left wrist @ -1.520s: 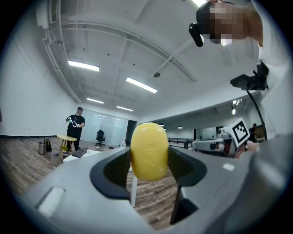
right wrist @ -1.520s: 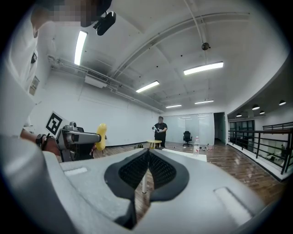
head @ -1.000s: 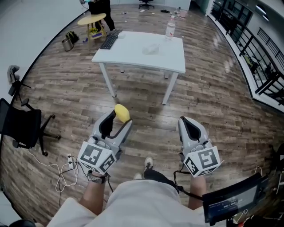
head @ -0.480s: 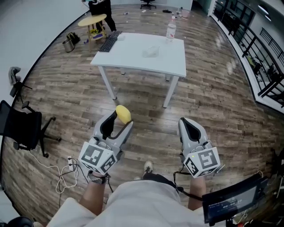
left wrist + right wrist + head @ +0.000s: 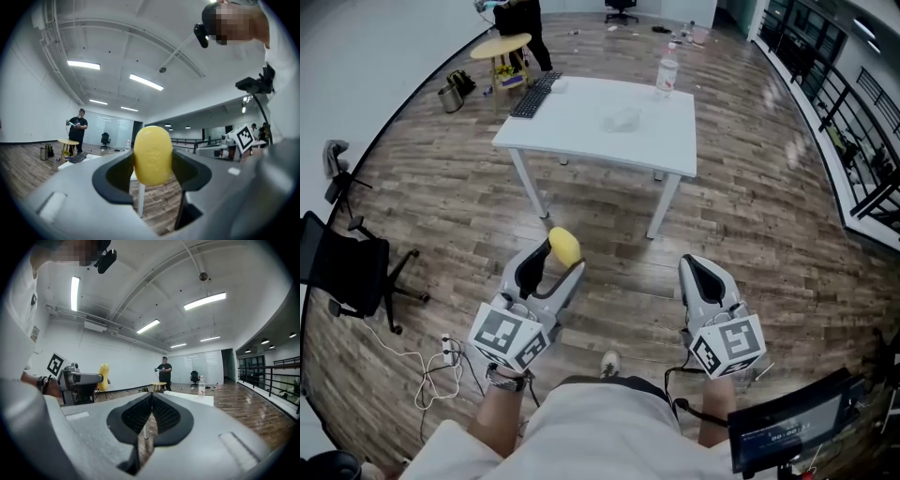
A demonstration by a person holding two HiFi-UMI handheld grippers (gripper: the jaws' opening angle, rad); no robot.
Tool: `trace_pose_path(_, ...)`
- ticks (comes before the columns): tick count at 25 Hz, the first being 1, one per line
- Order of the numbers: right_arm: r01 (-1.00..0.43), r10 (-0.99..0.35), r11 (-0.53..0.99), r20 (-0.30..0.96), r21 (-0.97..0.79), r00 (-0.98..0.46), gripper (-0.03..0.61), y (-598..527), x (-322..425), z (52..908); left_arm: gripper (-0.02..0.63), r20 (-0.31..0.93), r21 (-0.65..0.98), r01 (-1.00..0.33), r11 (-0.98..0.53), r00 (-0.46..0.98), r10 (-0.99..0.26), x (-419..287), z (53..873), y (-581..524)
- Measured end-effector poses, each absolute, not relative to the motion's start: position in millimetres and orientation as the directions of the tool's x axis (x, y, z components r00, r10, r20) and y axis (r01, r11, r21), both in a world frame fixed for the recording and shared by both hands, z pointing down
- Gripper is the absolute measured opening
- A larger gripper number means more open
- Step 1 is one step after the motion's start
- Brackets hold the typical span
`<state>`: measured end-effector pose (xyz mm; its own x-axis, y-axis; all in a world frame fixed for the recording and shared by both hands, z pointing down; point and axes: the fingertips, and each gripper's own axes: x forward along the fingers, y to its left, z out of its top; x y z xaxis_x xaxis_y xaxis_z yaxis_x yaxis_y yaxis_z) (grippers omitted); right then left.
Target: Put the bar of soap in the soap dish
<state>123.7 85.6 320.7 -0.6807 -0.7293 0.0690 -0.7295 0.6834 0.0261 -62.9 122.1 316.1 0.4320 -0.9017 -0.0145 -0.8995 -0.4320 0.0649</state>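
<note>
A yellow oval bar of soap (image 5: 565, 247) is held upright at the tips of my left gripper (image 5: 558, 255), which is shut on it, low over the wooden floor. In the left gripper view the soap (image 5: 152, 154) fills the gap between the jaws of the left gripper (image 5: 152, 165). My right gripper (image 5: 705, 272) hangs beside it, shut and empty; its jaws meet in the right gripper view (image 5: 151, 401), where the soap (image 5: 103, 376) shows at the left. A small translucent object, possibly the soap dish (image 5: 623, 117), lies on the white table (image 5: 581, 127) ahead.
On the table also lie a keyboard (image 5: 534, 94) and a water bottle (image 5: 667, 73). A black office chair (image 5: 342, 267) stands at the left, and cables (image 5: 441, 361) trail on the floor. A person (image 5: 516, 14) stands by a round yellow stool (image 5: 502, 45) at the back. Railings run along the right.
The table sits slightly lower and nearer in the head view. Both grippers keep their pose, the left still shut on the soap.
</note>
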Motion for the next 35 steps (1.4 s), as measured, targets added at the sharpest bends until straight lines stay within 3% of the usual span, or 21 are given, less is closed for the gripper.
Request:
trace_pose_path(17, -0.701, -0.700, 0.713, 0.085, 0.018, -0.709, 0.003, 48.7, 119.2, 323.4, 0.272, -0.017, 0.082, -0.916, -0.393, 0.393, -0.919, -63.0, 316.2, 92.1)
trace_pose_path(35, -0.729, -0.730, 0.683, 0.070, 0.046, -0.680, 0.003, 12.6, 117.3, 307.2, 0.272, -0.046, 0.067, -0.892, -0.448, 0.445, -0.894, -61.3, 305.2, 45.4)
